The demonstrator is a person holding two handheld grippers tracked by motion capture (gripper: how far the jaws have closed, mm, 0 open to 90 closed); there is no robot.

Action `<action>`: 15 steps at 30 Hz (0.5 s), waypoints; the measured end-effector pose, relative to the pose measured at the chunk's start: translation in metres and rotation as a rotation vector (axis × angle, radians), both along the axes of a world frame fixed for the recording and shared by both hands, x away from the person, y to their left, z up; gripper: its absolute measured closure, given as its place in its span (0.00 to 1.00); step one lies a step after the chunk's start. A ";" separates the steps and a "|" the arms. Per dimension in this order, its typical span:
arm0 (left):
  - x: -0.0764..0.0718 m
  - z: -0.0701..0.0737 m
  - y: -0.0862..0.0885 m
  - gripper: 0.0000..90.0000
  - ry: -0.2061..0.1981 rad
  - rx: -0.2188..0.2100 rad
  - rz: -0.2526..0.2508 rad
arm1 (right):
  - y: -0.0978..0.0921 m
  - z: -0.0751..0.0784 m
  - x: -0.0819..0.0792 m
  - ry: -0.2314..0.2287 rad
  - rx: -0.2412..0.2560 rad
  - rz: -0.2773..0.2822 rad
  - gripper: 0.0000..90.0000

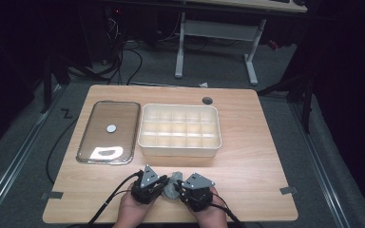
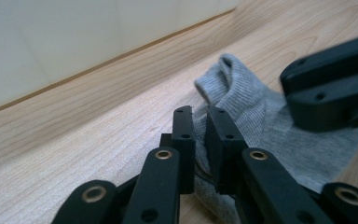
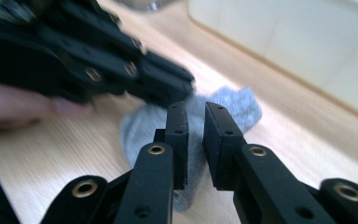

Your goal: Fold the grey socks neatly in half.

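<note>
A small grey sock (image 1: 173, 186) lies bunched on the wooden table near its front edge, between my two grippers. My left gripper (image 1: 164, 183) comes at it from the left; its jaws stand almost together with a fold of the sock (image 2: 261, 121) pinched low between them (image 2: 200, 116). From the right, my right gripper (image 1: 181, 188) also has its jaws (image 3: 196, 114) nearly closed on the sock (image 3: 237, 109). Each gripper shows close by in the other's view: the right gripper (image 2: 326, 93) and the left gripper (image 3: 168, 84). A hand holds each tool.
A white compartmented box (image 1: 179, 148) stands just beyond the grippers at mid-table. Left of it lies a flat clear lid with a metal rim (image 1: 105, 161) and a round knob. A cable hole (image 1: 207, 100) is at the far edge. Bare wood lies to the right.
</note>
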State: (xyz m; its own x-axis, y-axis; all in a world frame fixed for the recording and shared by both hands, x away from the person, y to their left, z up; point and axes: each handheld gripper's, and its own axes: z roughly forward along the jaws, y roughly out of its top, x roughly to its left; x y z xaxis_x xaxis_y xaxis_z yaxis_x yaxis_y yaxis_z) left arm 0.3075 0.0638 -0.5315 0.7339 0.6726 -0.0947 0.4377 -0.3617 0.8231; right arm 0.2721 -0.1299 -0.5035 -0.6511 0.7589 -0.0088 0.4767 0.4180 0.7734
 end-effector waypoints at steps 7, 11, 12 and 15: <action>0.000 0.000 0.000 0.89 -0.002 0.002 0.000 | -0.004 -0.021 -0.001 0.020 -0.052 0.012 0.87; 0.000 0.001 0.000 0.87 -0.002 -0.002 0.002 | -0.004 -0.023 -0.002 0.005 -0.053 0.010 0.87; 0.000 0.002 0.001 0.87 -0.002 -0.007 0.003 | -0.004 -0.023 -0.002 0.003 -0.054 0.009 0.87; -0.003 0.008 0.002 0.87 -0.002 -0.014 0.003 | -0.003 -0.023 -0.002 0.003 -0.056 0.011 0.87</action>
